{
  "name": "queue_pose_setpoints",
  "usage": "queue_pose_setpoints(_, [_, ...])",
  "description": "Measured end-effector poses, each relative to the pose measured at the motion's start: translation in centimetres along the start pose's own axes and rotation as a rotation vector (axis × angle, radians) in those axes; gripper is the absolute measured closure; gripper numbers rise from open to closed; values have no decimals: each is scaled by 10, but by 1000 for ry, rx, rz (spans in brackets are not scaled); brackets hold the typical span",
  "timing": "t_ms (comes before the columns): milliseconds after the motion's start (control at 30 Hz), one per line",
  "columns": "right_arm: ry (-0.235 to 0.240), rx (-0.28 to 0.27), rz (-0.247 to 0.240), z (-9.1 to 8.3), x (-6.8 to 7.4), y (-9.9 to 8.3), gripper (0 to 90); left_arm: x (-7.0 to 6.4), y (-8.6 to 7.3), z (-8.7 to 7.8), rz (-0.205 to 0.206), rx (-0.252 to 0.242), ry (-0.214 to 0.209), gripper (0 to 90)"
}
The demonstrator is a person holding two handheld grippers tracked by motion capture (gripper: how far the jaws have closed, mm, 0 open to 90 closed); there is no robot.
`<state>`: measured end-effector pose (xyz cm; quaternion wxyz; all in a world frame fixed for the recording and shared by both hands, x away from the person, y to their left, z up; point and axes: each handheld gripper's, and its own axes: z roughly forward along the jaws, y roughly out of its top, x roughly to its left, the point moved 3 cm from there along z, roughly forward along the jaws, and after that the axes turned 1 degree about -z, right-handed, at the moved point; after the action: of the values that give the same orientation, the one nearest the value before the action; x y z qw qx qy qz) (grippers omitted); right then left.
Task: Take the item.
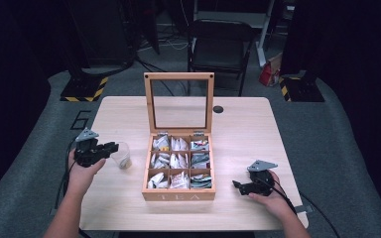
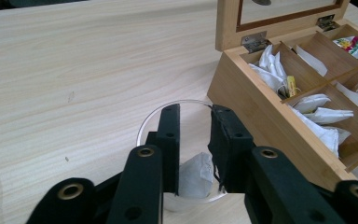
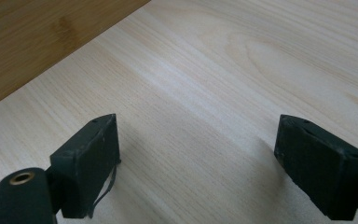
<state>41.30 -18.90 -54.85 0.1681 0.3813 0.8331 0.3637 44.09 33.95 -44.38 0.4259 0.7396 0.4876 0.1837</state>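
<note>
At the left of the high view, the left gripper (image 1: pixel 110 147) hangs over a clear glass cup (image 1: pixel 121 155) just beside the open tea box (image 1: pixel 178 195). Its jaws stand narrowly apart above the rim, gripping nothing; a tea bag (image 2: pixel 196 176) lies inside the cup. At lower right, the right gripper (image 1: pixel 238 187) rests wide open and empty over the table (image 1: pixel 248 124).
</note>
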Motion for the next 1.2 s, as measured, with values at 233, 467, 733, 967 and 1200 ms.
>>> queue_pose_setpoints(233, [0, 0, 0, 0, 0, 0, 133, -3, 4, -6, 0, -8, -10, 607])
queue_pose_setpoints(467, [0, 0, 0, 0, 0, 0, 133, -5, 3, -8, 1, -1, -14, 501])
queue_pose_setpoints(733, [0, 0, 0, 0, 0, 0, 133, -9, 2, -13, 13, -12, -7, 445])
queue_pose_setpoints(967, [0, 0, 0, 0, 0, 0, 133, -11, -4, -16, 17, -13, -9, 432])
queue_pose_setpoints(1200, [0, -1, 0, 0, 0, 0, 133, -12, -15, -16, 20, -14, 4, 421])
